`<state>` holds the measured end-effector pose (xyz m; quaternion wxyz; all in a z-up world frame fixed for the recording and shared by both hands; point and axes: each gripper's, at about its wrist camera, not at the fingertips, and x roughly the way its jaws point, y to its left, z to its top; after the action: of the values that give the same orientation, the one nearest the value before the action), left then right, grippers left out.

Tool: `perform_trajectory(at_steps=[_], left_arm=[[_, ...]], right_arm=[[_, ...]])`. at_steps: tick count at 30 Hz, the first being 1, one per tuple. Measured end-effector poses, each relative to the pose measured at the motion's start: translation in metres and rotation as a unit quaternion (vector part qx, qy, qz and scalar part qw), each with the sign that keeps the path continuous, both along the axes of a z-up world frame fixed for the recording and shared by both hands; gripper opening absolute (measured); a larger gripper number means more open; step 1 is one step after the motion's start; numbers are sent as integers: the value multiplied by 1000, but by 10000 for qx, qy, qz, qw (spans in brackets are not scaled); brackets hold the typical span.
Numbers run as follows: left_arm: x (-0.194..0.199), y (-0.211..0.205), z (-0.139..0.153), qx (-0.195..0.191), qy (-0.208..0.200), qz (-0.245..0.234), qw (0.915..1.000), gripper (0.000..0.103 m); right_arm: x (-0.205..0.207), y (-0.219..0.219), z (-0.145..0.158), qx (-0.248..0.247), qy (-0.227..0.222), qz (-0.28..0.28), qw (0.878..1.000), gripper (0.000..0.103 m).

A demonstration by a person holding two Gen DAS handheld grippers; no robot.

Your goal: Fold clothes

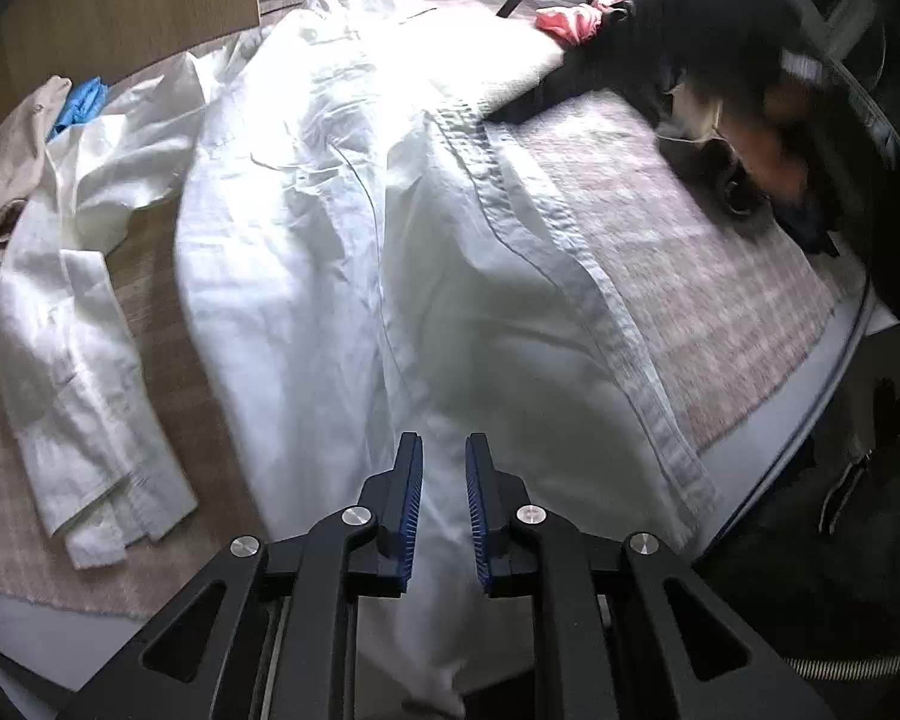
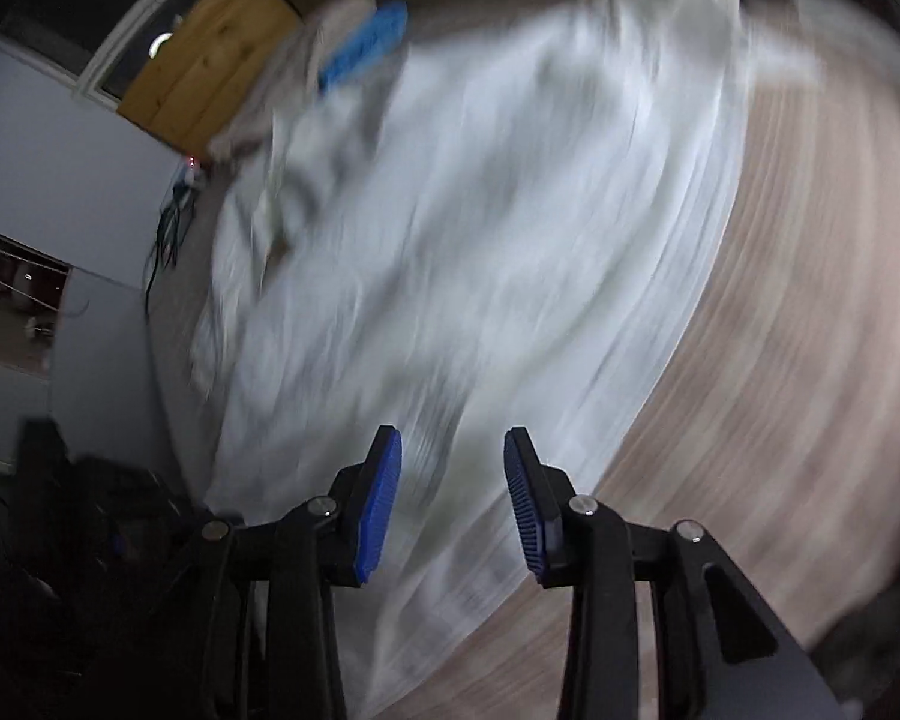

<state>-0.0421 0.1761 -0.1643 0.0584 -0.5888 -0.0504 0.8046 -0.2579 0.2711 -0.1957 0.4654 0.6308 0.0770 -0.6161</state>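
One bed or padded surface fills both views, covered by a pinkish checked blanket (image 1: 660, 252); it serves as the folding area, so everything to be folded lies on it.

One large white shirt (image 1: 342, 228) is spread lengthwise across the blanket, collar end far from the left camera, hem end near it. The buttoned front strip (image 1: 570, 276) runs along its right edge, and one sleeve (image 1: 72, 372) trails off to the left, doubled on itself near the cuff. Laid out flat like this, it looks ready for a first fold; I judge the folding barely begun.

One dark garment (image 1: 576, 78) lies at the far right edge, with one pink item (image 1: 570, 18) just beside it. One beige cloth (image 1: 12, 138) sits at the far left with one blue piece (image 1: 81, 105) on it. These look like the waiting pile, set aside from the shirt.

One blurred hand (image 1: 774, 138) of the person shows at the far right of the left view, too smeared to say what it is doing.

Two tongs. The left gripper (image 1: 444, 456) hangs over the shirt's near end, pads a narrow gap apart; white cloth shows between and below them, but no pinch is visible, so I read it as slightly parted and holding nothing. The right gripper (image 2: 453, 450) has its pads clearly apart above the shirt's edge, nothing between them; that view is heavily motion-blurred.
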Motion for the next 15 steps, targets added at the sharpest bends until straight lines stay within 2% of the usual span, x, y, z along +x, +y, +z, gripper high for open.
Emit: perform_trajectory(at_steps=[4, 6, 8, 11, 15], left_arm=[[22, -1, 1, -107, -57, -37, 9999, 19], [32, -4, -1, -93, -105, -18, 9999, 19], [42, -6, -3, -56, -134, -50, 9999, 19], [52, -12, -6, -76, -146, -240, 9996, 19], [57, -23, -7, 12, -81, -422, 9991, 19]], right_arm=[[28, 19, -13, 14, -134, -256, 9996, 36], [42, 39, -8, -189, -263, -484, 9983, 36], [62, 62, -2, -311, -319, -585, 9973, 40], [100, 89, -5, -242, -333, -788, 9960, 40], [143, 97, -20, -131, -412, -1025, 9938, 40]])
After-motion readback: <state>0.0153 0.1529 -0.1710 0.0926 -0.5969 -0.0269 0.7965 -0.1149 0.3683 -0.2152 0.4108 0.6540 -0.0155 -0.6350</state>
